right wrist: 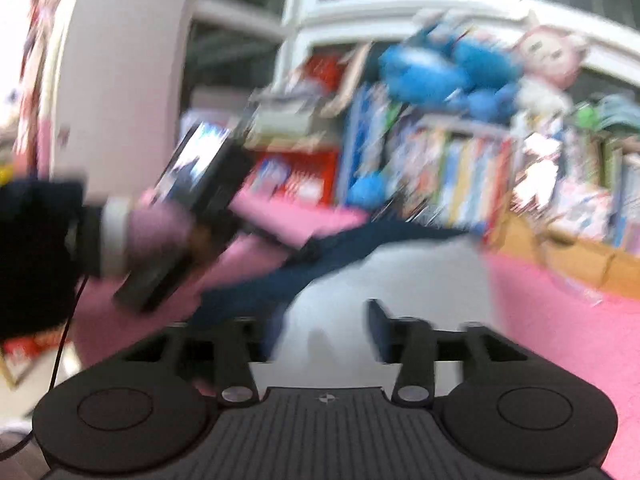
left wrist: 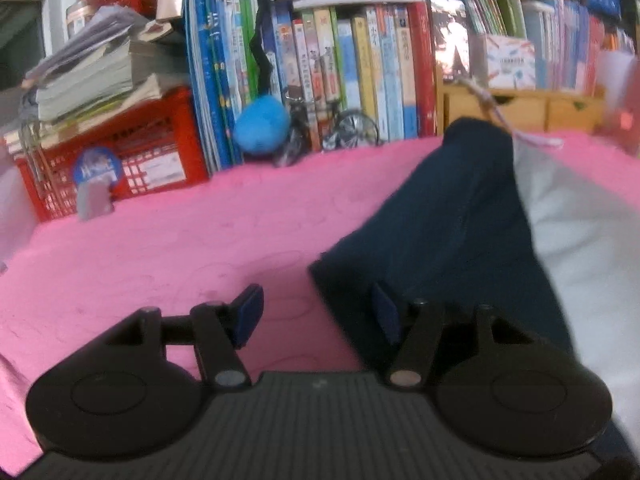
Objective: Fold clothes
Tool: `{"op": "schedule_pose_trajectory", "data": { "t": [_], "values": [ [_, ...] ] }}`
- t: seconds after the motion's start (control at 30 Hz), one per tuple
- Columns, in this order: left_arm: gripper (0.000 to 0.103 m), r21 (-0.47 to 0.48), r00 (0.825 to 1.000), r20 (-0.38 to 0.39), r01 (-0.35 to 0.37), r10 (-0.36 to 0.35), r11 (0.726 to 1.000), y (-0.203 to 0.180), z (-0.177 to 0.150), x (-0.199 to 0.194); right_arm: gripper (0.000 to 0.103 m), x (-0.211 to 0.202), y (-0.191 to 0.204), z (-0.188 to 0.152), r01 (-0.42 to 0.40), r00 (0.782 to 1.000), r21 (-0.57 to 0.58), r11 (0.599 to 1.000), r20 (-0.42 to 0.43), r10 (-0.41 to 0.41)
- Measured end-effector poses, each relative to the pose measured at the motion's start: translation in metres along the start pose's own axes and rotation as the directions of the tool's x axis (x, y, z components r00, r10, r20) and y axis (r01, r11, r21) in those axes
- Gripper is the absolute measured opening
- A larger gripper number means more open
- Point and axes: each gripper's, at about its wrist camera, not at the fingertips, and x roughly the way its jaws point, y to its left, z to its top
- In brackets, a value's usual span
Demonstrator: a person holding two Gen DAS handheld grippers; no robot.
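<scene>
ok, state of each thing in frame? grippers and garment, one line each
left gripper: open, low over the pink cover, nothing between the fingers
right gripper: open, above the white fabric, view blurred
navy and white garment: lying on the cover, ungripped
pink cover: spread flat

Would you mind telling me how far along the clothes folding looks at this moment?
Early, I would judge. Done: a navy and white garment is laid out on the pink cover; the pictures do not show any finished fold. In hand: nothing; the left tool is open at the garment's near navy corner, and the right tool is open over the white part. Left: gripping the cloth and making the folds.
</scene>
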Motion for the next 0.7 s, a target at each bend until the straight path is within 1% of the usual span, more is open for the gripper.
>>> {"op": "schedule_pose_trajectory", "data": {
  "t": [0.03, 0.13, 0.17, 0.23, 0.27, 0.33, 0.43, 0.47, 0.5, 0.53, 0.57, 0.6, 0.63, 0.67, 0.7],
  "values": [
    [0.059, -0.001, 1.000, -0.007, 0.000, 0.000, 1.000, 0.005, 0.003, -0.002, 0.067, 0.003, -0.020, 0.006, 0.015, 1.000, 0.022, 1.000, -0.001, -0.015],
    [0.058, -0.107, 0.999, 0.022, 0.043, -0.041, 0.993, 0.027, 0.023, -0.018, 0.067, 0.013, -0.080, 0.022, 0.061, 0.998, 0.091, 0.994, -0.006, -0.061],
    [0.058, -0.145, 0.998, 0.034, 0.060, -0.056, 0.988, 0.034, 0.030, -0.024, 0.067, 0.025, -0.103, 0.023, 0.073, 0.997, 0.155, 0.985, -0.023, -0.071],
    [0.059, -0.221, 0.988, 0.061, 0.150, -0.140, 0.964, 0.041, 0.051, -0.030, 0.067, 0.052, -0.129, 0.016, 0.026, 0.999, 0.258, 0.966, -0.044, -0.015],
    [0.059, -0.238, 0.979, 0.066, 0.205, -0.195, 0.949, 0.038, 0.062, -0.031, 0.067, 0.065, -0.143, 0.012, 0.003, 0.999, 0.309, 0.951, -0.052, 0.014],
    [0.060, -0.253, 0.948, 0.067, 0.317, -0.310, 0.914, 0.029, 0.084, -0.030, 0.067, 0.092, -0.169, 0.005, -0.040, 0.995, 0.409, 0.911, -0.063, 0.072],
    [0.067, -0.306, 0.898, 0.018, 0.424, -0.440, 0.852, 0.008, 0.116, -0.008, 0.067, 0.131, -0.208, -0.006, -0.096, 0.985, 0.548, 0.831, -0.069, 0.159],
    [0.069, -0.319, 0.884, -0.006, 0.441, -0.467, 0.839, 0.000, 0.124, 0.003, 0.066, 0.138, -0.204, -0.012, -0.103, 0.981, 0.544, 0.833, -0.081, 0.174],
    [0.069, -0.317, 0.881, -0.039, 0.436, -0.471, 0.842, -0.012, 0.131, 0.015, 0.066, 0.144, -0.200, -0.018, -0.109, 0.978, 0.541, 0.834, -0.093, 0.188],
    [0.069, -0.302, 0.887, -0.082, 0.412, -0.454, 0.860, -0.024, 0.137, 0.030, 0.066, 0.143, -0.198, -0.020, -0.111, 0.977, 0.540, 0.834, -0.093, 0.190],
    [0.069, -0.281, 0.896, -0.126, 0.381, -0.427, 0.881, -0.034, 0.142, 0.043, 0.066, 0.143, -0.197, -0.022, -0.113, 0.977, 0.539, 0.835, -0.093, 0.192],
    [0.069, -0.262, 0.900, -0.176, 0.347, -0.398, 0.900, -0.045, 0.147, 0.056, 0.065, 0.142, -0.195, -0.024, -0.115, 0.976, 0.537, 0.835, -0.093, 0.195],
    [0.069, -0.261, 0.895, -0.216, 0.333, -0.391, 0.906, -0.053, 0.151, 0.069, 0.064, 0.141, -0.193, -0.027, -0.117, 0.976, 0.536, 0.836, -0.094, 0.197],
    [0.069, -0.269, 0.885, -0.249, 0.327, -0.394, 0.906, -0.060, 0.155, 0.081, 0.064, 0.140, -0.191, -0.029, -0.119, 0.975, 0.535, 0.836, -0.094, 0.199],
    [0.069, -0.294, 0.864, -0.272, 0.345, -0.424, 0.891, -0.066, 0.157, 0.092, 0.064, 0.139, -0.192, -0.030, -0.122, 0.974, 0.541, 0.832, -0.094, 0.204]
  ]
}}
